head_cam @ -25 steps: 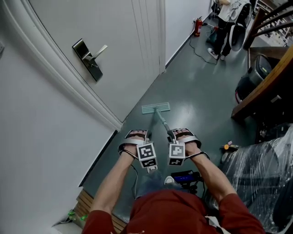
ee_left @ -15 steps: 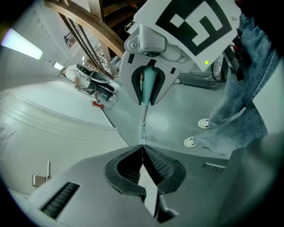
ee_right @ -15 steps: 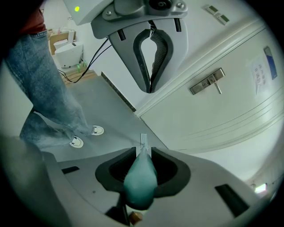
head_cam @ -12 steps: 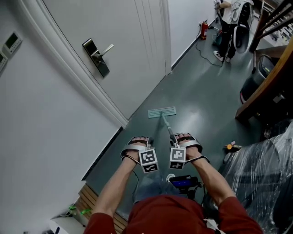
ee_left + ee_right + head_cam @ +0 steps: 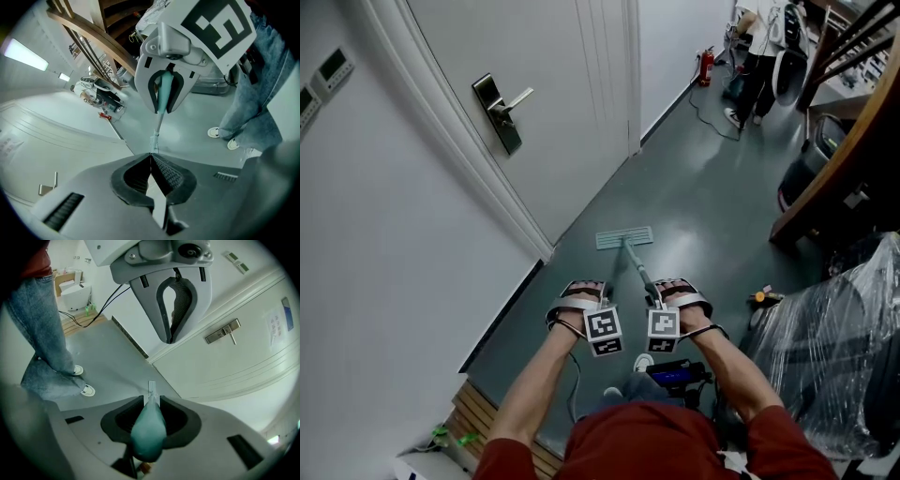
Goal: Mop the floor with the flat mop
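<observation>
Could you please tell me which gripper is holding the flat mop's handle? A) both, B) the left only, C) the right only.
C: the right gripper is clamped on the teal mop handle, while the left gripper is closed on nothing.

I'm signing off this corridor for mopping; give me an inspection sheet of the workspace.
Surface: grey-green floor, glossy.
Job's things: flat mop head lying on the floor near the door; mop handle rising to the right tongs.
Clutter: small item on the floor beside plastic-wrapped bulk.
Grippers: right tongs shut on the mop handle; left tongs shut, empty.
Cables: black cable on the floor near the fire extinguisher.
Surroundings: white door with lever handle; person standing far off.
</observation>
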The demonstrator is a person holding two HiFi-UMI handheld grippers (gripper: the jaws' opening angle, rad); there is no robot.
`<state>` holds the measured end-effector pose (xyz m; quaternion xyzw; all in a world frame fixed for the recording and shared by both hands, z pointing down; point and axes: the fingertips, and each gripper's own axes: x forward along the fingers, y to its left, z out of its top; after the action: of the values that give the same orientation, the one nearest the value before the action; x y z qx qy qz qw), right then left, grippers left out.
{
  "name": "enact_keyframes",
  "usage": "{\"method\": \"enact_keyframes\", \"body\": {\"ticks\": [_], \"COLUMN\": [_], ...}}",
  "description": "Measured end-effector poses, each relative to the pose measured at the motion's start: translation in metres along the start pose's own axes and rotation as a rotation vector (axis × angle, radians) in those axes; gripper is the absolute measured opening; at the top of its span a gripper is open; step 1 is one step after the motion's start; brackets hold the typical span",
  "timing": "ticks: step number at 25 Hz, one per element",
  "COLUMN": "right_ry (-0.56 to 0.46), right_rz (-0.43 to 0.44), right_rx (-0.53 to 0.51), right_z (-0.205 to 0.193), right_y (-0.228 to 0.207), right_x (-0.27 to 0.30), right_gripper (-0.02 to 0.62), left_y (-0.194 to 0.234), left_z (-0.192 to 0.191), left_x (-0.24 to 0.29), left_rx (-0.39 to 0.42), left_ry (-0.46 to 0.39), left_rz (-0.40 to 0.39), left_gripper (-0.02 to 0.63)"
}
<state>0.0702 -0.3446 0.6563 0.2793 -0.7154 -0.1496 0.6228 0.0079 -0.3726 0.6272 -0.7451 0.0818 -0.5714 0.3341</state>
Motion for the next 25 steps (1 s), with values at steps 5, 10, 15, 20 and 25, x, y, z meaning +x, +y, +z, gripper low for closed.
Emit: {"method": "enact_keyframes", "body": {"ticks": [5,10,15,20,25], "right_ry": [0.022,0.035,0.052,0.048,0.072], "right_rz": [0.001,0.015,0.008,0.006,0.009], "right_rx": [0.0,-0.003,0.007,0.017,0.002], "right_z": [0.023,0.041,0.048,0.067,0.073], "right_y": [0.017,0.04,0.055,0.084,0.121], "right_x": [-0.012,-0.021,-0.033,-0.052,-0.071], "right_gripper": [0.118,0.118,0.118,0.118,0.118], "left_y": [-0.022,-0.043,-0.06,-0.093,-0.129], "left_z": [-0.014,-0.025,-0.029,-0.034,-0.029], "left_x": [-0.017,-0.033,-0.048,-0.068,-0.081], "left_rx": [0.019,0.009,0.004,0.009,0.009], "left_ry": [-0.017,-0.035,-0.03,-0.043,-0.066], "left_rz": [-0.001,-0.004,0.0,-0.012,-0.034], "left_gripper": [0.017,0.017,0.017,0.017,0.015]}}
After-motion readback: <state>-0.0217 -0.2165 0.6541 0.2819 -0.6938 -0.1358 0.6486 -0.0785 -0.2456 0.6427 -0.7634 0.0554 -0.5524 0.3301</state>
